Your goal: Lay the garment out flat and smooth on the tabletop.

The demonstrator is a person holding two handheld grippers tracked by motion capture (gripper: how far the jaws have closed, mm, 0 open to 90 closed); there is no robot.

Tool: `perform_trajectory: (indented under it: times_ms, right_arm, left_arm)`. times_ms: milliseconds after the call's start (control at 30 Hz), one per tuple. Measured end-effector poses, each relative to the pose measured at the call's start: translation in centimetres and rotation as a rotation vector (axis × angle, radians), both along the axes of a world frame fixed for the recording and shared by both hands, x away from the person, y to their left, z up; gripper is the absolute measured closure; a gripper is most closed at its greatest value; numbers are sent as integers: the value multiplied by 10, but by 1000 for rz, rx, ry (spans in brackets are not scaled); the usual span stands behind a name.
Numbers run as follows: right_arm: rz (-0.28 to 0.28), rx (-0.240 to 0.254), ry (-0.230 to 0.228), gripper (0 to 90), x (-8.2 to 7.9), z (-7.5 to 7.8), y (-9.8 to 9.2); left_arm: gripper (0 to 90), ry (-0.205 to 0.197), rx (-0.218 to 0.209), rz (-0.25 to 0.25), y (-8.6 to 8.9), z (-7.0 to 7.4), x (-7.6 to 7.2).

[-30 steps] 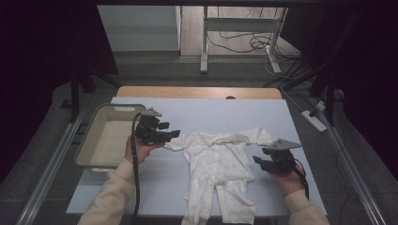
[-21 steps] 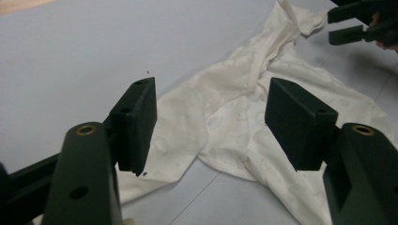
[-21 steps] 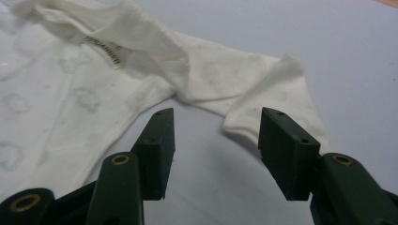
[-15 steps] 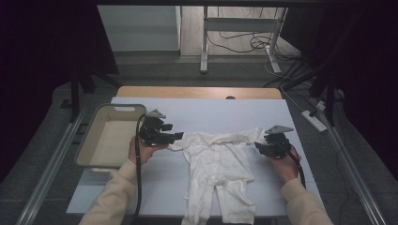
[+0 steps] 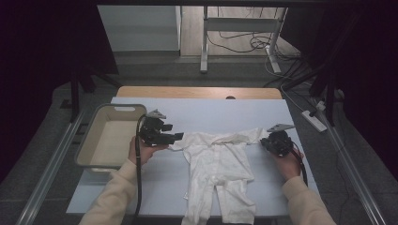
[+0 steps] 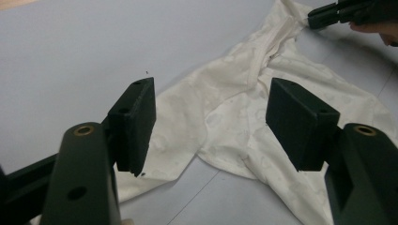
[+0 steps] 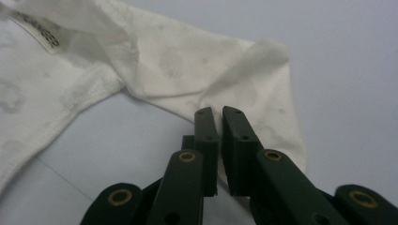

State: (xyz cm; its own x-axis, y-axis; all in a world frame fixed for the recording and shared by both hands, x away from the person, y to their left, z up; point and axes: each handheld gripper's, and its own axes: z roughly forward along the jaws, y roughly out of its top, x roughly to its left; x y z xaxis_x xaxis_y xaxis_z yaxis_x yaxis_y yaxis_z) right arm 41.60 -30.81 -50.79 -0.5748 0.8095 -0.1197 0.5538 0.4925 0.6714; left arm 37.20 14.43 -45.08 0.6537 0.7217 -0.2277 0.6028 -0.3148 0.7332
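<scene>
A white baby onesie lies flat on the pale table, sleeves spread and legs toward the person. My left gripper hovers open over the left sleeve, its jaws wide apart with nothing gripped. My right gripper is at the end of the right sleeve. Its jaws have just been closing and now stand almost together on the cuff's edge, pinching the thin cloth. The left gripper view also catches the right gripper at that sleeve tip.
A beige plastic basin stands at the table's left edge, beside the left hand. A wooden strip runs along the table's far side. Metal rails flank the table, and cables lie on the floor behind it.
The right gripper has moved away from the person to the right sleeve's end, and its jaws have closed on the cuff. The left gripper has stayed in place, open.
</scene>
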Motion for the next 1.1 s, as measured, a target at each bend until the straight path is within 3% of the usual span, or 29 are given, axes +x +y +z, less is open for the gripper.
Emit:
perform_trajectory:
  times_ms: [67,200,367,567,800,1100]
  right_arm:
    - [-6,19,-9,850,-1,8,-3]
    - [-25,107,-68,850,-10,36,-11]
    - [-68,161,-85,850,-10,51,-23]
    - [-154,182,-68,848,-5,49,-46]
    - [-254,204,-29,848,4,33,-79]
    - [-299,223,3,846,14,24,-99]
  left_arm:
    - [339,-4,-1,2,1,0,0]
    - [339,-3,-6,8,3,0,0]
    - [338,-5,-4,6,3,1,0]
    - [333,2,-5,9,3,0,1]
    - [331,3,-7,8,3,-1,2]
    - [327,8,-1,7,2,-2,3]
